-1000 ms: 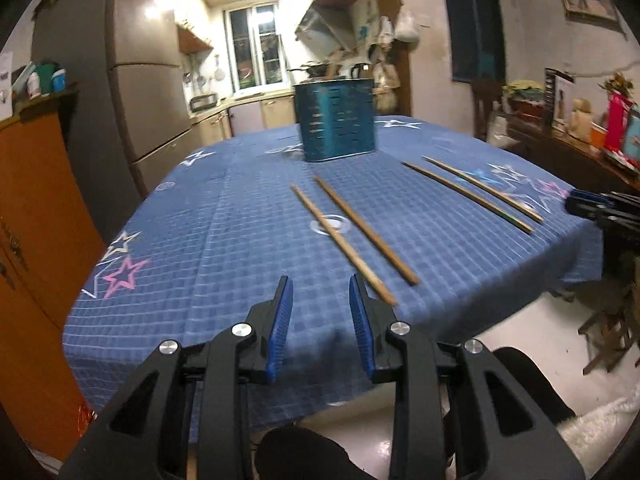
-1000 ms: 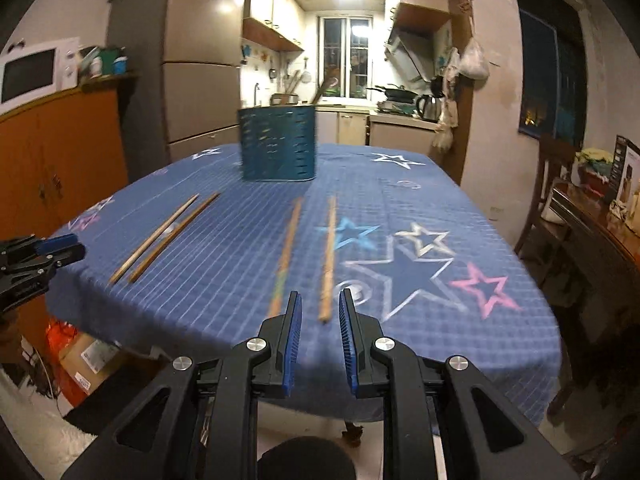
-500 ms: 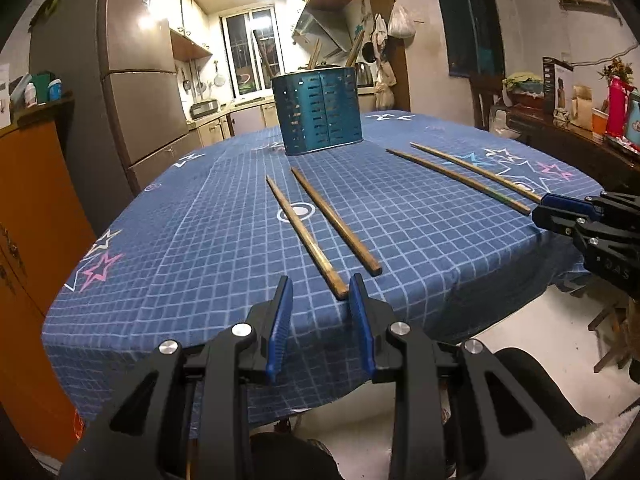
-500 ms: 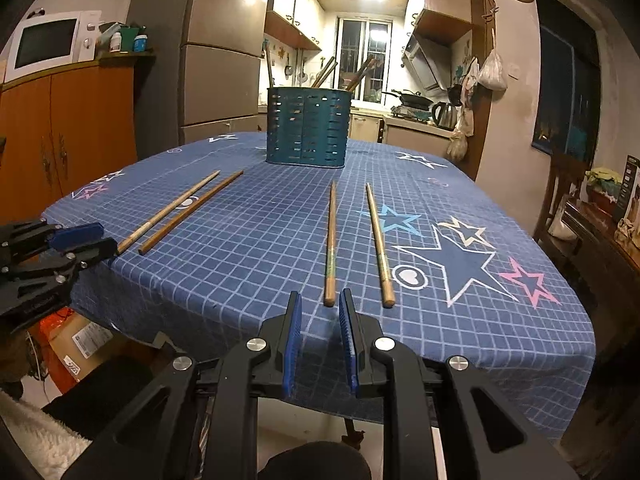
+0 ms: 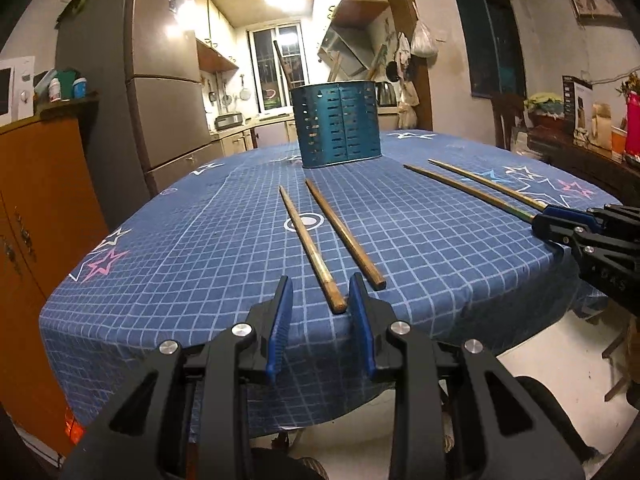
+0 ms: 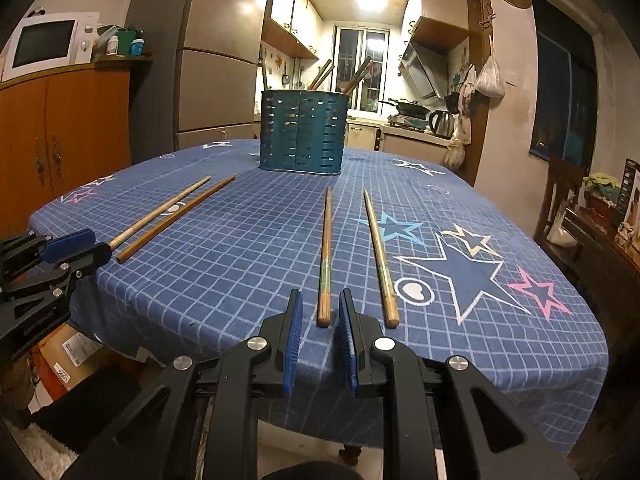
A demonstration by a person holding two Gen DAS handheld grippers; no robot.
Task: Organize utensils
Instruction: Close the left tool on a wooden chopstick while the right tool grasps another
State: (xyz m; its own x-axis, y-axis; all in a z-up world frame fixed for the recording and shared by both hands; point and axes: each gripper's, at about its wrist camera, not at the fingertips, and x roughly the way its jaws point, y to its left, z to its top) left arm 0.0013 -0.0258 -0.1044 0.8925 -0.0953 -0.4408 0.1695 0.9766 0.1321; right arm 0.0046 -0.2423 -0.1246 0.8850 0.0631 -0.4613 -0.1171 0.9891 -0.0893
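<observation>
Two pairs of wooden chopsticks lie on the blue star tablecloth, in front of a teal perforated utensil holder with several sticks in it. My left gripper is open at the table's near edge. The near end of one left-pair chopstick lies just ahead of its tips, and the other chopstick lies to its right. My right gripper is open with the end of a right-pair chopstick between its tips, untouched by the pads. Its mate lies to the right.
A grey fridge and an orange cabinet stand to the left, with a microwave on top. A dark side table with boxes is on the right. A cardboard box sits on the floor by the table.
Both grippers came forward and down to the table's near edge. The chopstick ends that lay well ahead now sit at the fingertips. Neither pair of jaws changed its gap.
</observation>
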